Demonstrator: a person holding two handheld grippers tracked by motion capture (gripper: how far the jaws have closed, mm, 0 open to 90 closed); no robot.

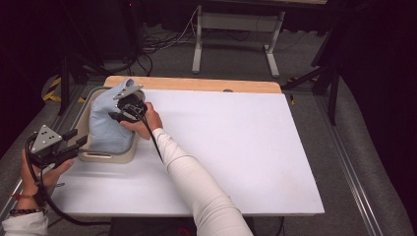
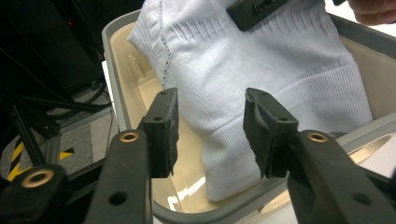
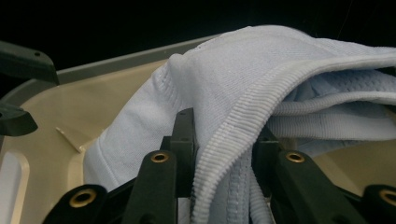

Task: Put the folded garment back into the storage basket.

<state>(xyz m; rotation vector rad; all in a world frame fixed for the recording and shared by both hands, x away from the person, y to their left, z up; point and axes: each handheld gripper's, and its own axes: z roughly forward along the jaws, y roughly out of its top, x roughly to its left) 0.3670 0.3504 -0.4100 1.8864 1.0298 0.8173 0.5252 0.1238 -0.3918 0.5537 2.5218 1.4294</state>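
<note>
1. High view: right hand (image 1: 142,120) reaches across from lower centre, white sleeve (image 1: 196,182) running diagonally up-left over the white table (image 1: 236,147); right gripper (image 1: 129,109) sits over the pale blue knit garment (image 1: 105,120), jaws pointing left and down into it.
2. High view: garment lies heaped in a beige tub (image 1: 105,156) at the table's left edge, rising above the rim.
3. Right gripper view: jaws clamped on a ribbed hem of the garment (image 3: 243,116); fabric bunched between both pads and draped over them.
4. High view: left hand (image 1: 44,172) low at the table's left corner, wrist bent; left gripper (image 1: 74,142) level, aimed right at the tub's near wall, just beside it.
5. Left gripper view: jaws apart, nothing between the pads; garment (image 2: 261,70) and tub rim (image 2: 109,60) lie beyond the tips.
</note>
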